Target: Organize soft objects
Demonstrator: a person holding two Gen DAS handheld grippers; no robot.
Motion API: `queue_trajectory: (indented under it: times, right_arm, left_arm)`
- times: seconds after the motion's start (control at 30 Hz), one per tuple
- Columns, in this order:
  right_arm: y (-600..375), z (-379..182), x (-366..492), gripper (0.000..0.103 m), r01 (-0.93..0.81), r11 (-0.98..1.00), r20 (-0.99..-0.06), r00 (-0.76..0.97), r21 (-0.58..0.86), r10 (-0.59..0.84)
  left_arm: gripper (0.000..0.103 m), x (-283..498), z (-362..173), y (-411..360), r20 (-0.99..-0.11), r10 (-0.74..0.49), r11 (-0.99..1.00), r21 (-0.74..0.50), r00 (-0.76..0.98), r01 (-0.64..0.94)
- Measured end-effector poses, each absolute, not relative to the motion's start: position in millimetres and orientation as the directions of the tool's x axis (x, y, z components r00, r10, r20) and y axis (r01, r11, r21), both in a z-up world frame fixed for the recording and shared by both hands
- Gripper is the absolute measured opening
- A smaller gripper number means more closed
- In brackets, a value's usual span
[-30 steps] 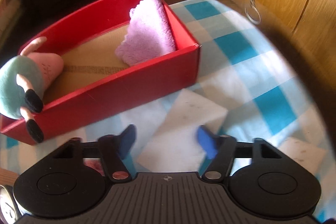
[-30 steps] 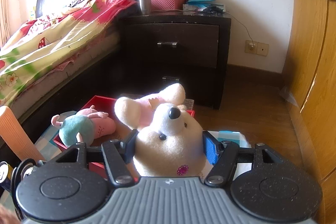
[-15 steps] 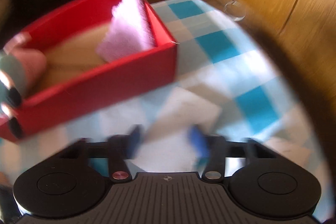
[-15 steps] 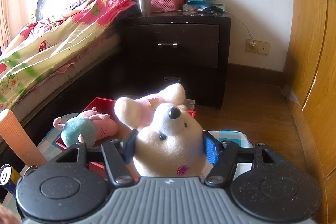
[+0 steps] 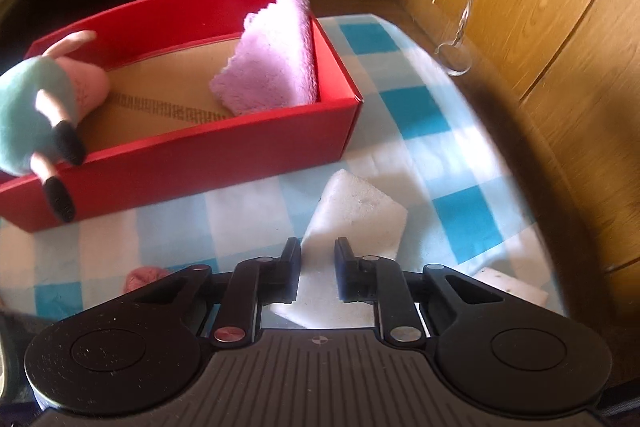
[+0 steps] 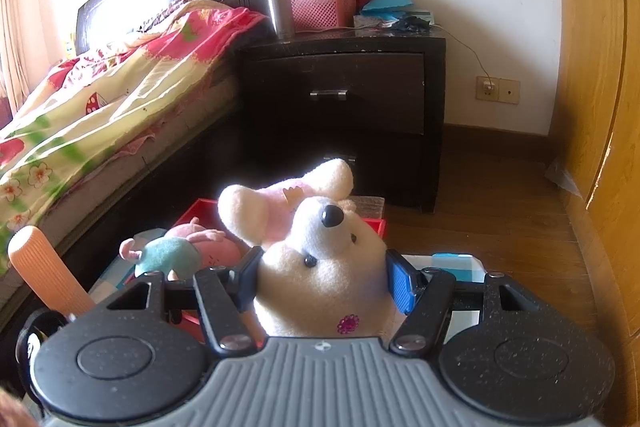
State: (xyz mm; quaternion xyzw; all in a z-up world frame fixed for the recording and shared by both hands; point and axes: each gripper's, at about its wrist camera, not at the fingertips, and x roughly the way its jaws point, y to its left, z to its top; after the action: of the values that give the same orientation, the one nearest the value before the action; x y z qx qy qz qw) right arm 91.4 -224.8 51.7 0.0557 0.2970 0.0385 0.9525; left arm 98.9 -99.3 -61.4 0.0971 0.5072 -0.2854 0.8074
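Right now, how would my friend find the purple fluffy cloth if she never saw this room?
Look for the red box on the blue-and-white checked cloth. Inside it, go to the end away from the pink-and-green plush toy, where the purple towel leans folded against the end wall. It is the only purple thing there, flat and folded, not a stuffed animal.

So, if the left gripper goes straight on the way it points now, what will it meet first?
The left gripper has just been closing on the white sponge. Straight ahead lies the checked cloth, probably just beside the red box; depth is uncertain.
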Motion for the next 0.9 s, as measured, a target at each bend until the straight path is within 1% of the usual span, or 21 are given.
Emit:
queue_trajectory:
  times: [0.03, 0.07, 0.1, 0.13, 0.2, 0.23, 0.27, 0.3, 0.33, 0.37, 0.4, 0.43, 0.47, 0.5, 0.53, 0.63, 0.77, 0.83, 0.9]
  right_arm:
    - [-224, 53, 91, 0.041, -0.04, 0.991, -0.562, 0.82, 0.131, 0.108]
    - [-224, 53, 91, 0.041, -0.039, 0.99, -0.562, 0.82, 0.136, 0.11]
    - [-224, 54, 90, 0.041, -0.04, 0.989, -0.56, 0.821, 0.139, 0.112]
    - [-223, 55, 91, 0.041, -0.041, 0.989, -0.559, 0.822, 0.139, 0.113]
    - [-221, 55, 90, 0.041, -0.044, 0.99, -0.556, 0.823, 0.137, 0.114]
    - [-221, 55, 89, 0.041, -0.048, 0.99, -0.557, 0.822, 0.135, 0.116]
    - [-221, 54, 89, 0.041, -0.052, 0.99, -0.559, 0.821, 0.132, 0.117]
    - [-221, 53, 89, 0.041, -0.052, 0.99, -0.56, 0.82, 0.13, 0.116]
    - [-222, 52, 90, 0.041, -0.049, 0.99, -0.563, 0.818, 0.13, 0.115]
    - [-224, 51, 92, 0.041, -0.045, 0.99, -0.566, 0.817, 0.135, 0.115]
    - [-227, 50, 93, 0.041, -0.041, 0.989, -0.568, 0.815, 0.139, 0.114]
    - [-229, 50, 96, 0.041, -0.036, 0.989, -0.571, 0.814, 0.14, 0.11]
    - [-231, 49, 96, 0.041, -0.03, 0.989, -0.573, 0.813, 0.143, 0.107]
    - [-233, 49, 97, 0.041, -0.025, 0.989, -0.574, 0.812, 0.148, 0.107]
    - [-234, 50, 97, 0.041, -0.023, 0.988, -0.572, 0.813, 0.156, 0.109]
    - [-235, 52, 95, 0.041, -0.024, 0.987, -0.565, 0.818, 0.158, 0.111]
    - [-232, 53, 93, 0.041, -0.031, 0.988, -0.559, 0.821, 0.15, 0.111]
    - [-229, 54, 93, 0.041, -0.032, 0.99, -0.557, 0.824, 0.138, 0.104]
    - [-227, 54, 93, 0.041, -0.03, 0.992, -0.554, 0.827, 0.126, 0.095]
  left_arm:
    - [0.023, 99, -61, -98, -0.873, -0.384, 0.809, -0.163, 0.299, 0.565]
    - [0.026, 100, -61, -99, -0.872, -0.395, 0.807, -0.179, 0.289, 0.564]
    - [0.033, 100, -61, -103, -0.869, -0.395, 0.805, -0.172, 0.298, 0.567]
    - [0.051, 100, -63, -109, -0.873, -0.387, 0.798, -0.155, 0.297, 0.582]
    - [0.068, 100, -72, -122, -0.892, -0.345, 0.794, -0.111, 0.292, 0.597]
    - [0.068, 100, -79, -130, -0.902, -0.324, 0.784, -0.089, 0.284, 0.614]
    - [0.071, 98, -85, -138, -0.912, -0.299, 0.772, -0.059, 0.281, 0.632]
    - [0.088, 96, -87, -144, -0.909, -0.294, 0.765, -0.039, 0.294, 0.643]
    - [0.089, 95, -88, -149, -0.91, -0.292, 0.755, -0.03, 0.295, 0.655]
    - [0.081, 92, -90, -155, -0.912, -0.258, 0.75, 0.02, 0.32, 0.661]
    - [0.078, 90, -90, -158, -0.907, -0.249, 0.75, 0.041, 0.339, 0.661]
    - [0.059, 89, -89, -158, -0.906, -0.265, 0.749, 0.022, 0.33, 0.662]
    - [0.046, 90, -85, -157, -0.908, -0.291, 0.75, -0.021, 0.302, 0.661]
    - [0.019, 90, -82, -158, -0.908, -0.274, 0.759, -0.003, 0.316, 0.651]
    - [0.018, 91, -78, -157, -0.907, -0.26, 0.771, 0.012, 0.331, 0.637]
    - [0.018, 96, -60, -145, -0.893, -0.315, 0.795, -0.063, 0.321, 0.604]
    - [0.018, 100, -26, -123, -0.853, -0.371, 0.825, -0.123, 0.366, 0.551]
    - [0.018, 104, -8, -110, -0.833, -0.368, 0.851, -0.124, 0.413, 0.51]
    - [0.019, 111, 6, -96, -0.816, -0.34, 0.884, -0.108, 0.467, 0.456]
